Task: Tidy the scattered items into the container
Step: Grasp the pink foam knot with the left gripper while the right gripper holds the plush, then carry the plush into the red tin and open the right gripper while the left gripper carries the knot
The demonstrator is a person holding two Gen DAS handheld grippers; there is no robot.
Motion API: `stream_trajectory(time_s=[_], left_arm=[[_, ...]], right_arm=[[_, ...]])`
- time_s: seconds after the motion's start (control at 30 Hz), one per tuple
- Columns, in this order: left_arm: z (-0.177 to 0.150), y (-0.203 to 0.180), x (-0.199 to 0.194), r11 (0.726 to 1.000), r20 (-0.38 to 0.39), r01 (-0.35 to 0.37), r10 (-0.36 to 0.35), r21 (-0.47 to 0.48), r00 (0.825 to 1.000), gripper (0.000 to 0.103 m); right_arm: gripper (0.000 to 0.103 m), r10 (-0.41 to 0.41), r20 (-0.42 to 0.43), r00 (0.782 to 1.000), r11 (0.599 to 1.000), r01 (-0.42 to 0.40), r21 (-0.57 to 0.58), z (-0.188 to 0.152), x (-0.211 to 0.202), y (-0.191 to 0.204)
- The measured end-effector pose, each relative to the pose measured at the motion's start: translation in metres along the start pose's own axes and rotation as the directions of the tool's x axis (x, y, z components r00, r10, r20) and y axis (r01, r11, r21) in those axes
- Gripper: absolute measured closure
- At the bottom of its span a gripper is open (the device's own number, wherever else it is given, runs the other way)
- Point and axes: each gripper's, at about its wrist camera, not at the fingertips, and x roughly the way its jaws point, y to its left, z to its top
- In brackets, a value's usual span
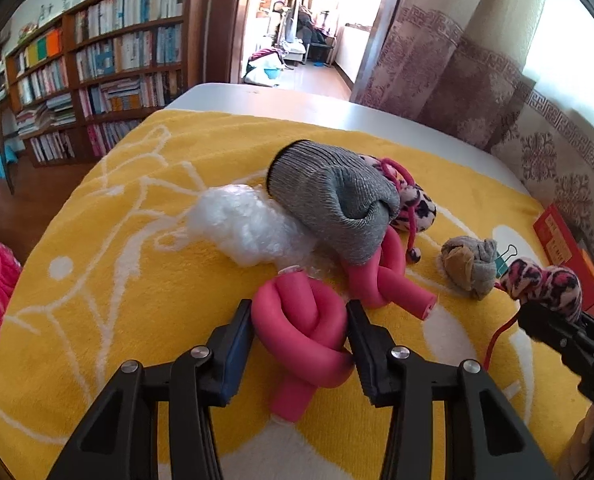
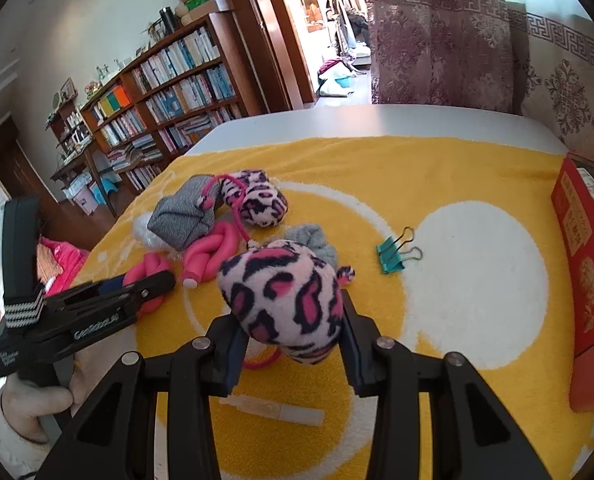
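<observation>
Both picks are on: left tongs (image 1: pixel 300 334) pinch the knotted pink foam roller (image 1: pixel 301 328), right tongs (image 2: pixel 291 334) clamp the leopard plush (image 2: pixel 285 300), next carry to the red box (image 2: pixel 585 264) at right edge.

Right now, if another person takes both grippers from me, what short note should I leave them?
Left gripper: closed around the knotted pink foam roller, on the yellow blanket.
Right gripper: holding a leopard plush heart, lifted.
Still on the blanket: second foam roller, grey glove, second plush heart, crumpled plastic, small grey cloth, teal binder clip, clear tube.
Red box at right; nothing visibly inside yet.
</observation>
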Motion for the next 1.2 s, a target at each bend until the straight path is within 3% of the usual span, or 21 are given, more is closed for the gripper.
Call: stream_trajectory(time_s=[0.33, 0.67, 0.93, 1.2], left_arm=[[-0.012, -0.011, -0.026, 0.998, 0.032, 0.06, -0.06, -0.007, 0.998, 0.055], [-0.016, -0.049, -0.041, 0.991, 0.051, 0.114, -0.117, 0.065, 0.992, 0.055], [-0.01, -0.105, -0.051, 0.975, 0.031, 0.169, -0.175, 0.144, 0.984, 0.055], [-0.013, -0.158, -0.047, 0.953, -0.008, 0.211, -0.214, 0.22, 0.977, 0.055]], right_arm=[[0.059, -0.015, 0.053, 0.998, 0.999, 0.013, 0.051, 0.007, -0.017, -0.012], [0.059, -0.094, 0.177, 0.98, 0.984, 0.064, 0.165, 0.002, -0.073, -0.054], [0.059, -0.264, 0.235, 0.935, 0.929, 0.181, 0.323, -0.005, -0.121, -0.139], [0.059, -0.479, 0.224, 0.848, 0.842, 0.373, 0.39, -0.013, -0.149, -0.21]])
